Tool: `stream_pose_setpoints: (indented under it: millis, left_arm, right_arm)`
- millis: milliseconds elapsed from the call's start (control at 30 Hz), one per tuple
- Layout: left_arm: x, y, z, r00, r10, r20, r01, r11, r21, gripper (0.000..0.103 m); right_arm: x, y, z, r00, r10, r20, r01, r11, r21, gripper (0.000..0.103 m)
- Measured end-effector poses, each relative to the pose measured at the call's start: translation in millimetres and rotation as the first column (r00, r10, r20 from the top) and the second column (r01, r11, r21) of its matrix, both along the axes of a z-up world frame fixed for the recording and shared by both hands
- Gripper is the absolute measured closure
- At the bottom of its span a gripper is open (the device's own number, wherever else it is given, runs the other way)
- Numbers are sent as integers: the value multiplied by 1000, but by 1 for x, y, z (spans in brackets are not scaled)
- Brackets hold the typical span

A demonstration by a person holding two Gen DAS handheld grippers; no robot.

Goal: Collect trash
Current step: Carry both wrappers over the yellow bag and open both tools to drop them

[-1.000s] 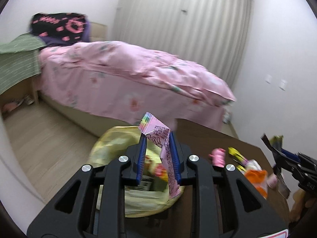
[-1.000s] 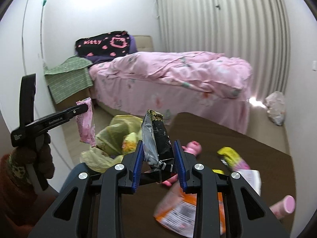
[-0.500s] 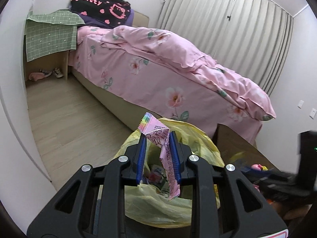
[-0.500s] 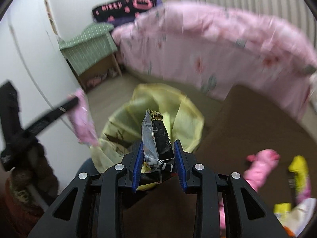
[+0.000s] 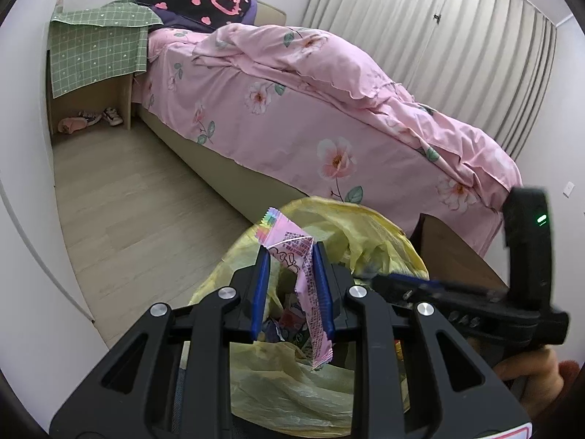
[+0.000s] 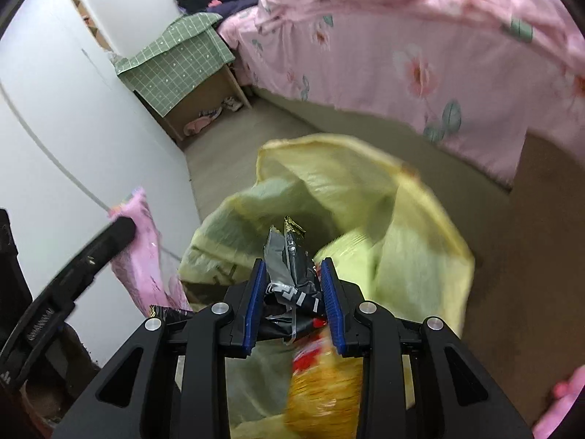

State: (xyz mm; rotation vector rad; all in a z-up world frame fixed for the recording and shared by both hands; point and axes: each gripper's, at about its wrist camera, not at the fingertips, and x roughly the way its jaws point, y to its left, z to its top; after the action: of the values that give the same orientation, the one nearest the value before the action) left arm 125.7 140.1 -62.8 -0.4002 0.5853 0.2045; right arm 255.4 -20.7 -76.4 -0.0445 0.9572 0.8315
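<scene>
Blue-padded fingers of the left gripper (image 5: 292, 285) pinch a crinkled pink foil snack wrapper (image 5: 305, 285), held directly above the open mouth of a yellow plastic trash bag (image 5: 369, 226). To its right, the right gripper (image 6: 294, 292) clamps a crumpled black-and-silver foil packet (image 6: 289, 256) over the same bag, just beside the near edge of a brown table (image 6: 530, 241). Both pieces appear poised for the drop; the next move calls for spreading each pair of fingers so the trash falls inside rather than snagging the rim. A pink floral bed (image 5: 329, 109) lies beyond.
</scene>
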Motion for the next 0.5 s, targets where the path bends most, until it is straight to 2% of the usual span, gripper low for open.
stream_pose_setpoints:
  millis: [67,233,300,400,500]
  left_arm:
    - [1,-2,-1,1000,-6,-2,6,1000,0,81]
    - [0,3,-2,1000,5,-5,-5,1000,-21,81]
    - [-3,3,0,1000,8,3,-8,1000,-18,81]
    - [-2,1,0,1000,6,3,-6,1000,-7,81]
    - [-4,3,-1,1000,13,-5,-13,1000,-2,81]
  right_arm:
    - [-5,-14,9,999,-28,35,28,1000,-3,74]
    - [-26,-49,10,996,-84,28,85,995,-43,73]
    - [-30,-54,3,996,-84,-14,83,996,-35,73]
    - [-29,-44,-17,989,-54,-137,56,998,12,74]
    - [-25,-23,-23,986,-18,-163,26,999,47,74]
